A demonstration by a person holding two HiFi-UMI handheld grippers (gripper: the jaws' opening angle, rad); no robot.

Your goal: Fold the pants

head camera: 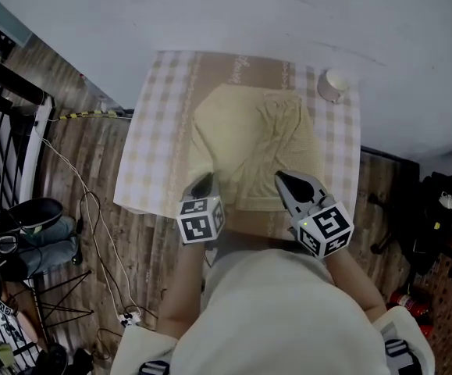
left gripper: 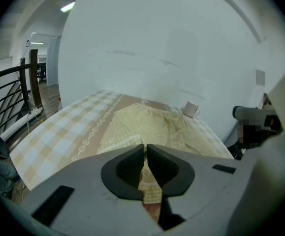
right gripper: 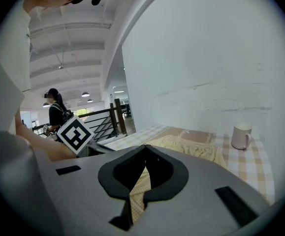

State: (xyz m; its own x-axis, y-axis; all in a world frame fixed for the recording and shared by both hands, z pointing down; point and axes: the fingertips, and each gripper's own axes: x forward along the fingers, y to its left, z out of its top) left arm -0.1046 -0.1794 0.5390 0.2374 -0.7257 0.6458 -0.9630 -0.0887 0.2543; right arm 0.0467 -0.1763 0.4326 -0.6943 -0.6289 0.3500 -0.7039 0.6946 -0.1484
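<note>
Pale yellow checked pants point(head camera: 253, 143) lie on the checked tablecloth point(head camera: 155, 131), their near edge by the table's front. My left gripper point(head camera: 202, 184) is at the near left corner of the pants and my right gripper point(head camera: 282, 180) at the near right corner. In the left gripper view the jaws point(left gripper: 145, 154) are shut, with a strip of yellow fabric caught between them and the pants point(left gripper: 147, 124) spread beyond. The right gripper point(right gripper: 145, 154) is likewise shut on a strip of the fabric, the pants point(right gripper: 191, 149) stretching ahead.
A white mug point(head camera: 334, 84) stands at the table's far right corner, close to the white wall. A black railing point(head camera: 7, 131) and floor cables point(head camera: 93, 217) lie to the left, a black stand point(head camera: 413, 225) to the right. A person point(right gripper: 53, 112) stands in the background.
</note>
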